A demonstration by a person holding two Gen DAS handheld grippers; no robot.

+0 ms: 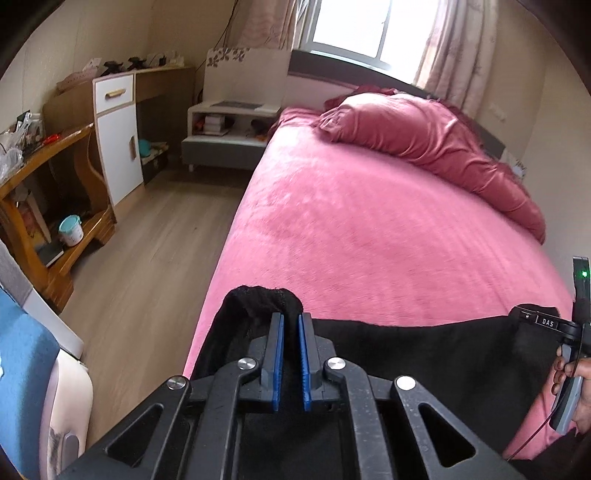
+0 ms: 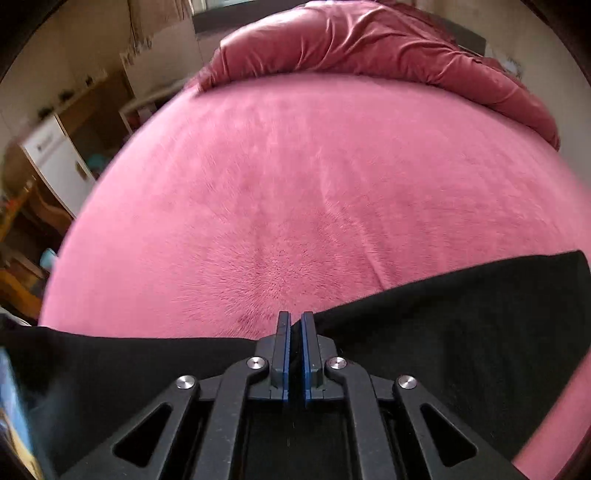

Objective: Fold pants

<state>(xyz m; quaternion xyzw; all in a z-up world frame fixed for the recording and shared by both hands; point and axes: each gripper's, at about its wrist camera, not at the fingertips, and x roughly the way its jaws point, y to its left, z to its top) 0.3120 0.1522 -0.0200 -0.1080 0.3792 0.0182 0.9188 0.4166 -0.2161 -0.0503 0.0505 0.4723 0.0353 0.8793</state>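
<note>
The black pants (image 1: 424, 354) lie across the near edge of the bed (image 1: 369, 229), stretched sideways over the pink fleece cover, with one end gathered at the bed's near left corner and the rest running toward the right side. At that left corner the left claw (image 1: 290, 317) is closed tight on a bunched fold of the fabric, which humps up over and around its blue pads (image 1: 279, 354) and is raised a little off the cover. Further along the same edge the right claw (image 2: 295, 317) is pinched shut on the top hem of the pants (image 2: 461, 325); in the right wrist view the black cloth spreads to both sides of it, lower on the left and rising higher toward the right side of the bed. In the left wrist view the body of the right claw's tool shows at the far right, with a small green light on it and a hand (image 1: 569, 384) wrapped around its grey handle. Beyond the pants the pink cover is bare up to a dark red pillow (image 1: 417, 125) and rumpled quilt at the head of the bed, under a curtained window (image 1: 354, 26). Off the bed's left edge are a wood floor (image 1: 155, 236), a low bedside table (image 1: 229, 129), a white cabinet (image 1: 118, 136) and a wooden shelf (image 1: 55, 206) with a small teal pot (image 1: 71, 229).
</note>
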